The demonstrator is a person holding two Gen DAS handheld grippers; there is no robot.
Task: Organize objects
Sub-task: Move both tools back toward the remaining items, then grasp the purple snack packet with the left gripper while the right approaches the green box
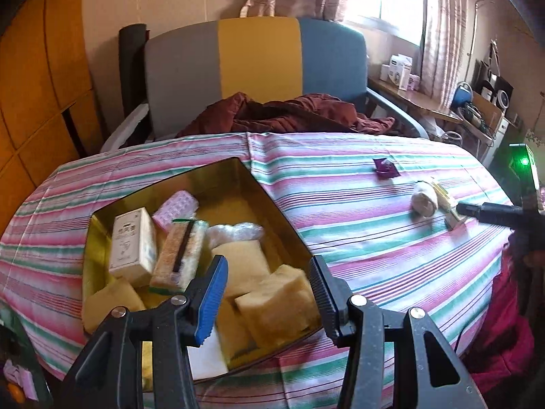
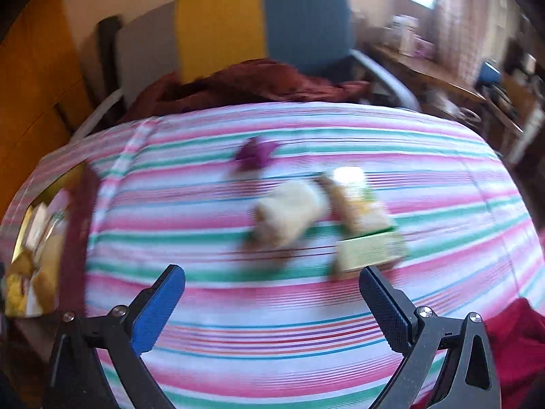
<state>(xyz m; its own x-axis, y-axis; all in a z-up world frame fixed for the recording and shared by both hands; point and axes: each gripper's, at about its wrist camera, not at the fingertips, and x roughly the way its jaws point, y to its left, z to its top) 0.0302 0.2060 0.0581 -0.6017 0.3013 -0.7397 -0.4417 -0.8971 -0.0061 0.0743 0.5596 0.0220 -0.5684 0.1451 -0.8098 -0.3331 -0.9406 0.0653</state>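
Striped in pink, green and white, the tablecloth point(image 1: 340, 204) covers a table set before a grey, yellow and blue chair point(image 1: 259, 58) draped with dark red cloth point(image 1: 289, 112). Just beyond and under the left gripper point(image 1: 269, 293), whose jaws stand apart with nothing between them, sits a gold rectangular metal tin point(image 1: 265, 187). Inside it lie a white printed carton point(image 1: 131, 242), a pink blister sheet of pills point(image 1: 175, 206), a green-edged packet point(image 1: 180, 252), crumpled clear plastic point(image 1: 235, 231) and several yellow foam blocks point(image 1: 276, 303). Off to that gripper's right, well apart from the tin, three loose items rest on the cloth: a small purple wrapper point(image 1: 385, 168), a cream-coloured roll of bandage point(image 1: 424, 201) and, touching it, a pale yellow-green box point(image 1: 449, 208). The right gripper point(image 2: 272, 303) hangs over the cloth just short of these, jaws spread wide and empty, the box nearest its right finger. That view is blurred. A red sleeve point(image 2: 517, 334) shows at its right edge.
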